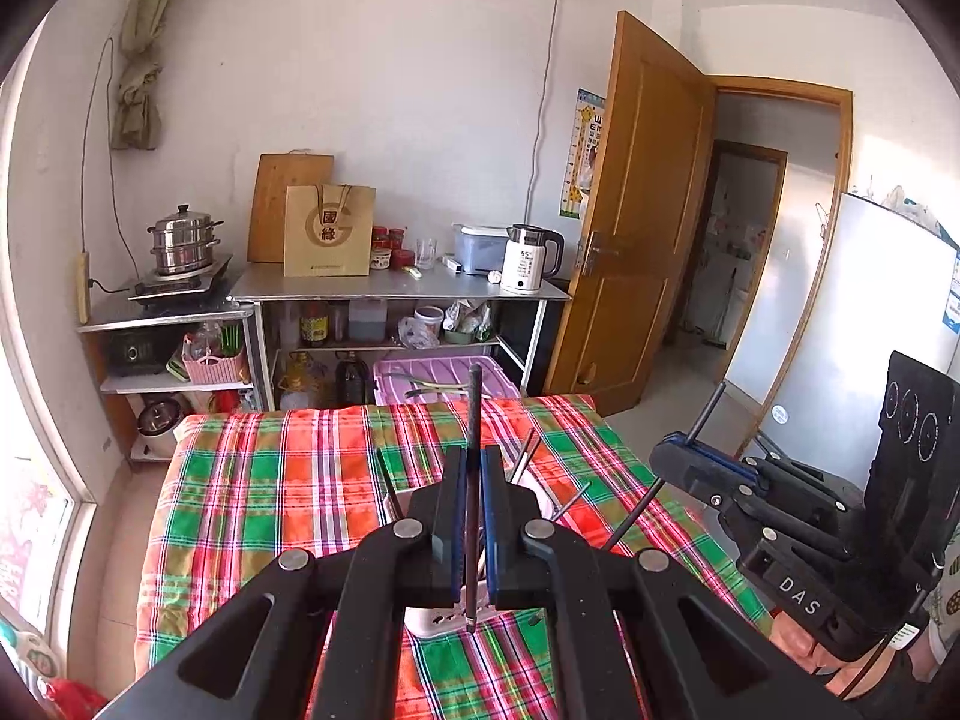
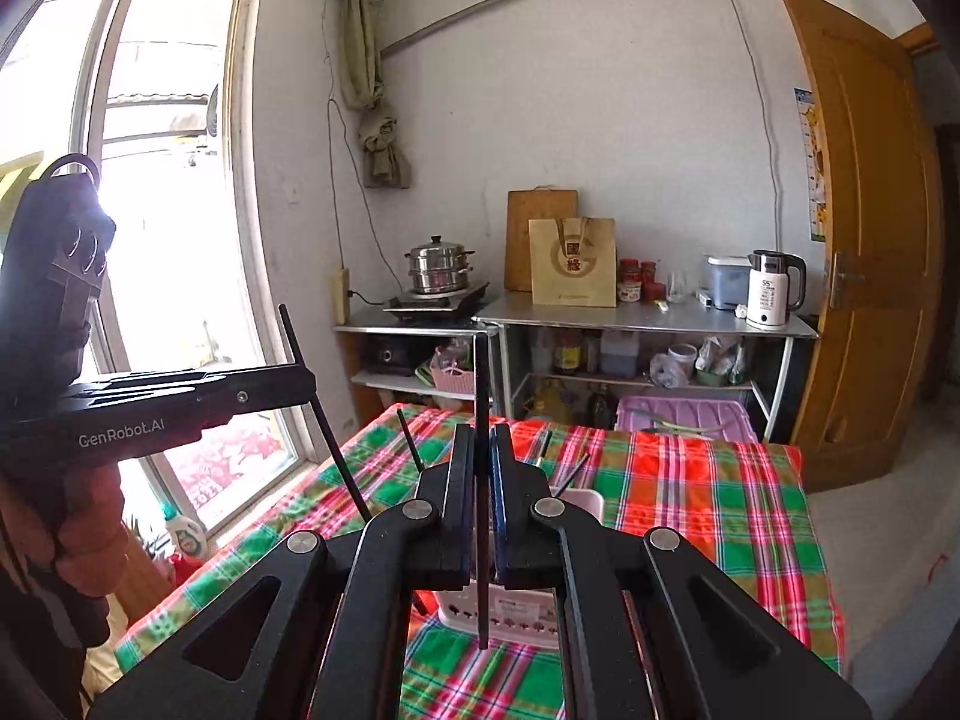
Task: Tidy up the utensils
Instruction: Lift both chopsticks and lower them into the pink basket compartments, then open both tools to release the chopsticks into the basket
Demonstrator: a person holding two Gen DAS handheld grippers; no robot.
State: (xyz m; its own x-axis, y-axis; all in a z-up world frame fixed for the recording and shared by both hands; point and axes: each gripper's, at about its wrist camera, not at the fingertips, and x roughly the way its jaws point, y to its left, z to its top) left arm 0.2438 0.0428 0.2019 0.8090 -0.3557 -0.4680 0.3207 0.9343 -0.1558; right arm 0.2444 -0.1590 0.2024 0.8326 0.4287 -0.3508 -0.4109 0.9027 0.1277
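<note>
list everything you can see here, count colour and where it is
chopstick held by left hand-held gripper: one, dark, upright between the shut jaws
chopstick held by right hand-held gripper: one, dark, upright between the shut jaws
utensil holder: one, white, on the table below both grippers, several loose chopsticks standing in it
tablecloth: one, red, green and white plaid, covering the table
kettle: one, white and black, right end of the metal counter
paper bag: one, tan, on the counter against a wooden cutting board
steamer pot: one, steel, on the cooker at left
storage bin: one, purple, behind the table
door: one, wooden, open
left hand-held gripper: black, shut on its chopstick
right hand-held gripper: black, shut on its chopstick
</note>
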